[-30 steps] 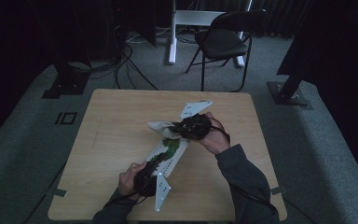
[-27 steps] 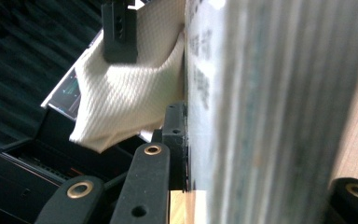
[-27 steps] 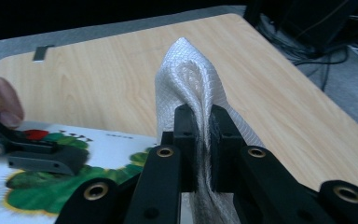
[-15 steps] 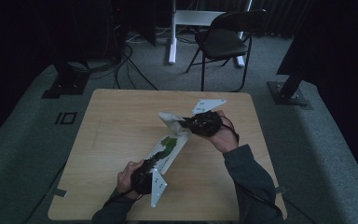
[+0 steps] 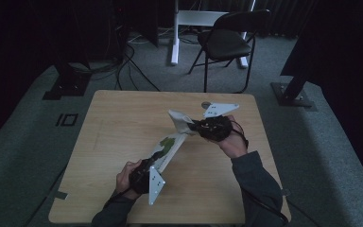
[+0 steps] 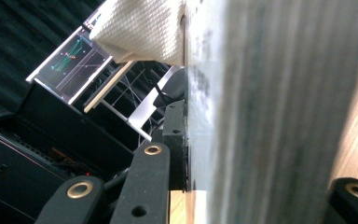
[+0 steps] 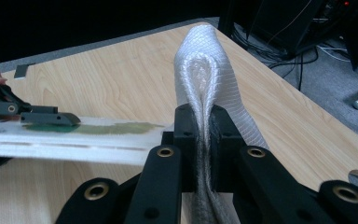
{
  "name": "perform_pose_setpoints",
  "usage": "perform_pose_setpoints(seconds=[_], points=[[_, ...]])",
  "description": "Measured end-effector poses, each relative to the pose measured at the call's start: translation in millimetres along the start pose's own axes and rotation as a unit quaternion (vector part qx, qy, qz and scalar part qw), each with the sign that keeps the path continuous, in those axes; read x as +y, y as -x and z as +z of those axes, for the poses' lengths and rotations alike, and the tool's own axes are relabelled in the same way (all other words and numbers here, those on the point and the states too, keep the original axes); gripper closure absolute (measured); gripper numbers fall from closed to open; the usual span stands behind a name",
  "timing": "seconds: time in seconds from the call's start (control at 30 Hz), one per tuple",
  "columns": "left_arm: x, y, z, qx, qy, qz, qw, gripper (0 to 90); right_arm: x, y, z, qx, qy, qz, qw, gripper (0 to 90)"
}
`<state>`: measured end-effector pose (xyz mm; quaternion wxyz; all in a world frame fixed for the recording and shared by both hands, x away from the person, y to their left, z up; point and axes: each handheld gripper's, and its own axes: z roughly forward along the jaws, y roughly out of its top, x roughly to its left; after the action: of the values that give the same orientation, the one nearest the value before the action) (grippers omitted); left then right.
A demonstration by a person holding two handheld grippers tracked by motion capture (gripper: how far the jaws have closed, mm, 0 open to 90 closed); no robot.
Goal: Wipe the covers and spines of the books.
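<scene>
1. Dim room; wooden counter (image 5: 113,142) bare but for my work.
2. Right tool (image 7: 204,123) pinches white cloth (image 7: 200,65); left tool (image 5: 146,171) clamps a flat printed sheet (image 5: 168,146) mid-counter.
3. Goal unstated; both ends held, nothing released.

No words, numbers or brand marks could be read anywhere; the green print on the cloth (image 5: 167,144) was too blurred to make out.

A dim studio or lab, probably a recording room. Black curtains (image 5: 23,33) line the walls. A light wooden table (image 5: 123,118) stands on grey carpet (image 5: 326,156), with a folding chair (image 5: 227,40), floor cables (image 5: 132,56) and a lit monitor (image 6: 72,58) nearby.
</scene>
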<state>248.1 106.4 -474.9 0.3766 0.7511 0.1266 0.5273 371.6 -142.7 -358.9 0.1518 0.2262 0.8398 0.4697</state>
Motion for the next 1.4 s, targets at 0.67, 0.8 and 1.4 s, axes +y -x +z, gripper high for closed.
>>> perform_pose_setpoints(seconds=[0.67,0.8,1.4], points=[[-6.7,-7.6,0.9,0.003,-0.004,-0.02,0.9998,77.5,-20.2,0.6,-15.2,-0.011,0.023,0.025,0.9994,84.2],[-8.1,-9.8,0.8,0.001,-0.01,-0.021,0.9997,77.4,-23.1,1.7,-18.3,-0.015,0.027,0.029,0.9991,84.5],[-12.9,-20.2,0.0,0.001,-0.012,-0.06,0.9981,77.5,-39.3,2.3,-23.8,-0.019,0.026,0.043,0.9986,84.8]])
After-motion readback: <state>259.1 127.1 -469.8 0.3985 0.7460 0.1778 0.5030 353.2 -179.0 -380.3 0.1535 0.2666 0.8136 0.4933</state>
